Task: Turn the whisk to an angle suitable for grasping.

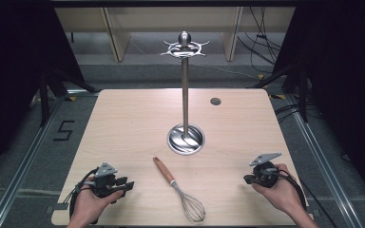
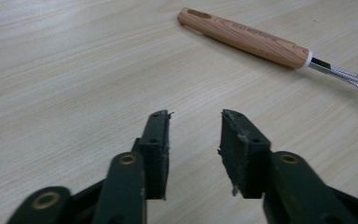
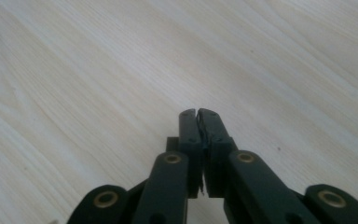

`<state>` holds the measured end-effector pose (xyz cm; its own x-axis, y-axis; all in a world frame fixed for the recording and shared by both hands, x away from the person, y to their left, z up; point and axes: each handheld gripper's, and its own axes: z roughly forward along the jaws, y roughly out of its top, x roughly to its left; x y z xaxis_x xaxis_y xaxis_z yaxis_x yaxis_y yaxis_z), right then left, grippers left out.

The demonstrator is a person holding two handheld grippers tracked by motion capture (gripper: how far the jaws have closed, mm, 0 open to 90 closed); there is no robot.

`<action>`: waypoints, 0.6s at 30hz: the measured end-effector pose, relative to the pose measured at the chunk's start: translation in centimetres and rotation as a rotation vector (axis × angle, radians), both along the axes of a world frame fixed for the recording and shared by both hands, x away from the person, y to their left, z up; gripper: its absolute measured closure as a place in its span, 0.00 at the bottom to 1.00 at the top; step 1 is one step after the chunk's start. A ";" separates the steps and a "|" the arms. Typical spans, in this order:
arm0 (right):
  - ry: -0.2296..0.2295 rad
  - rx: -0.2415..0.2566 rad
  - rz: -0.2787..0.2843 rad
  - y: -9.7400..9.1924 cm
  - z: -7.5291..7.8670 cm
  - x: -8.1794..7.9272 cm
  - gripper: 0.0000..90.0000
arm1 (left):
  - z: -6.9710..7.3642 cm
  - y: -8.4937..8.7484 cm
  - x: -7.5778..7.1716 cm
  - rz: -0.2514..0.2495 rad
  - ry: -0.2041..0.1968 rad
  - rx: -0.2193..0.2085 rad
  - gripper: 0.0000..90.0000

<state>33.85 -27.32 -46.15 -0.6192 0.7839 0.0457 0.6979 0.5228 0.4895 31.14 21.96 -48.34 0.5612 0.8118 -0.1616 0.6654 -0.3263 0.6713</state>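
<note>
Two grippers: both at the near edge of the table [image 1: 123, 114], one per hand, whisk lying between them.
Left gripper [image 1: 123, 186]: near-left corner, resting in the person's hand, pointing right twd the whisk. Jaws spread partway w/ a clear gap, nothing between them (bare wood under the tips in the left gripper view [image 2: 195, 122]).
Right gripper [image 1: 248, 179]: near-right corner, pointing left. Jaws pressed together, pads touching, nothing pinched; right gripper view [image 3: 198, 113] has only wood grain ahead.
Whisk [image 1: 179, 189]: flat on the table, near-centre, about midway btwn the grippers, apart from both. Wooden handle [image 2: 244, 37] points far-left, wire loops near-right (close to the near edge).
Stand base [image 1: 186, 138]: round shiny metal dish, centre of table, just beyond the whisk handle's end, not touching it.
Pole [image 1: 185, 90]: upright from the base.
Hook ring [image 1: 184, 49]: at the pole top, curved metal prongs round a knob.
Dark disc [image 1: 215, 101]: far-right part of the table, well apart from the stand.
</note>
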 end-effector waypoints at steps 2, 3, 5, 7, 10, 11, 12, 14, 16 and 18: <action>-0.003 -0.005 0.005 -0.2 0.0 0.0 1.00 | 0.1 -0.2 0.0 -0.002 0.011 0.003 0.74; -0.009 -0.006 0.005 -0.2 0.0 0.0 1.00 | 0.2 -0.3 0.0 -0.010 0.014 0.009 0.79; -0.013 -0.016 0.021 -0.1 0.1 0.2 1.00 | 0.3 -0.7 0.0 -0.016 0.024 0.012 0.92; -0.015 -0.015 0.026 0.1 0.1 0.3 1.00 | 0.5 -1.3 0.0 -0.033 0.034 0.023 0.97; 0.012 -0.017 0.021 0.1 -0.1 0.3 1.00 | 0.4 -2.2 0.3 -0.031 0.074 0.041 0.99; 0.016 -0.016 0.023 0.0 -0.2 0.4 1.00 | 0.4 -2.2 0.3 -0.031 0.074 0.041 0.99; 0.007 -0.012 0.040 0.0 -0.3 0.4 1.00 | 0.3 -2.5 0.5 -0.036 0.097 0.058 0.99; 0.014 -0.011 0.052 0.3 -0.4 0.2 1.00 | 0.2 -3.1 1.2 -0.066 0.133 0.088 0.99; 0.030 -0.013 0.065 1.1 -0.3 -0.1 1.00 | 0.3 -3.6 1.8 -0.076 0.144 0.096 0.99; 0.024 -0.014 0.095 1.8 -0.3 -0.2 1.00 | 0.3 -4.5 2.5 -0.064 0.151 0.102 0.99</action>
<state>33.61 -25.53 -46.40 -0.6900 0.7220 0.0511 0.6561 0.5941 0.4654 33.63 17.43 -47.99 0.5881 0.7914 -0.1667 0.7318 -0.4329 0.5264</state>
